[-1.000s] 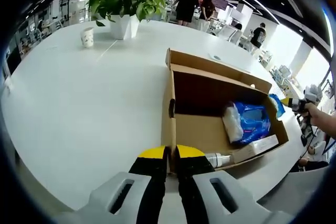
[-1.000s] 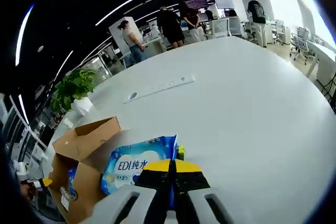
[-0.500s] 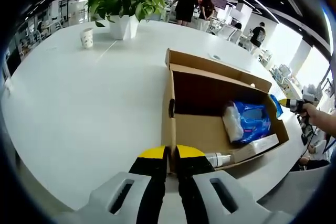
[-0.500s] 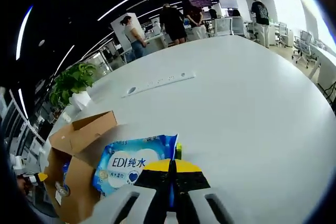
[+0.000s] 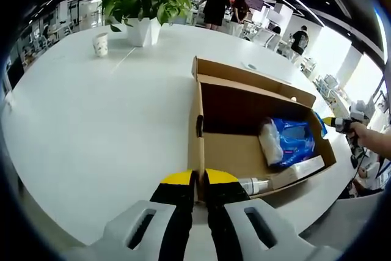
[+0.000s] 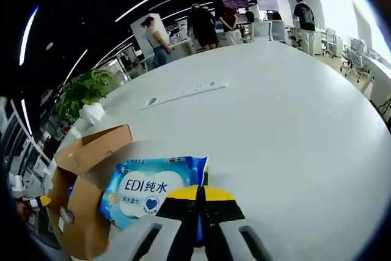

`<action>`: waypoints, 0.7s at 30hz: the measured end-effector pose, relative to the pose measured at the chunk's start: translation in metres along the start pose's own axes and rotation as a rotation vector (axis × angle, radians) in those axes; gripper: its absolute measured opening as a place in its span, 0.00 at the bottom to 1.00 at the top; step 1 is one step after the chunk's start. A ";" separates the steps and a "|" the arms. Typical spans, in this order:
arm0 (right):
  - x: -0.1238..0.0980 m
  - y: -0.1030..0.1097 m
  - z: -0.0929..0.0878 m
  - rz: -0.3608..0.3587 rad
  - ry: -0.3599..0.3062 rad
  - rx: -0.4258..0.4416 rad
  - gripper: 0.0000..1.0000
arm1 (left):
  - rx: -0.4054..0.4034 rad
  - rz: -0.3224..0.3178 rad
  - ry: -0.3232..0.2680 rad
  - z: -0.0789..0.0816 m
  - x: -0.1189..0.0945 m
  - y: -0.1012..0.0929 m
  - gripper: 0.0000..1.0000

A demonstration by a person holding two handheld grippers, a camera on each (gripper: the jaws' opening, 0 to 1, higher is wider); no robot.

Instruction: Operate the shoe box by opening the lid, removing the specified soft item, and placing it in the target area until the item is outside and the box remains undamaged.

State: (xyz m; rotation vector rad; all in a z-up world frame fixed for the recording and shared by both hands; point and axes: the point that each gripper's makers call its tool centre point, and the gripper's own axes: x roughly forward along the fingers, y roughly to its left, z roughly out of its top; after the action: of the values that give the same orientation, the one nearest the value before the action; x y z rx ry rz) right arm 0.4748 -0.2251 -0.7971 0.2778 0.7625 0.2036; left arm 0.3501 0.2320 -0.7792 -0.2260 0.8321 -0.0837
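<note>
The white table (image 6: 293, 126) takes up most of both views, and its bare surface is judged to be where the risk lies: if the pack were let go while held this high, it could drop badly or slide, since the tabletop looks smooth.

The shoe box (image 5: 244, 132) is seen in the centre and right of the left gripper view, open, with its flap standing at the far edge. The left gripper (image 5: 197, 181) at the bottom centre is closed on the near cardboard wall, which sits between its yellow-tipped jaws. A hard pull or twist from this grip could crease or tear that wall, which would fail the undamaged condition. Blue packaging (image 5: 292, 142) and a white bottle (image 5: 253, 184) are seen inside the box.

In the right gripper view the box (image 6: 79, 194) lies at the lower left. The wipes pack (image 6: 153, 189), blue and white with printed lettering, is seen at lower centre, outside the box and above the table. It is clamped at its right edge by the right gripper (image 6: 200, 195), jaws together on the thin seam. Such an edge hold on a soft pack is judged loose, so it could slip out or swing against the box rim.

The right gripper (image 5: 342, 124) is also seen small at the right edge of the left gripper view.
</note>
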 end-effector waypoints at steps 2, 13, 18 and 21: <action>0.000 0.003 -0.001 0.002 0.002 -0.005 0.00 | 0.000 0.000 0.001 0.000 0.000 0.000 0.04; -0.004 -0.001 -0.002 -0.017 -0.004 -0.018 0.00 | 0.001 -0.003 -0.003 0.000 0.000 0.000 0.04; -0.005 -0.011 0.001 -0.028 -0.012 -0.040 0.00 | 0.001 -0.002 -0.003 0.000 0.000 0.000 0.04; -0.004 -0.017 0.004 -0.029 -0.022 -0.044 0.01 | 0.001 -0.002 -0.003 0.000 0.000 0.000 0.04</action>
State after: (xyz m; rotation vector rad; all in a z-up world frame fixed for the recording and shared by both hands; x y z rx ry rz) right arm 0.4765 -0.2434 -0.7970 0.2269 0.7392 0.1893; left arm 0.3505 0.2321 -0.7792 -0.2265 0.8287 -0.0858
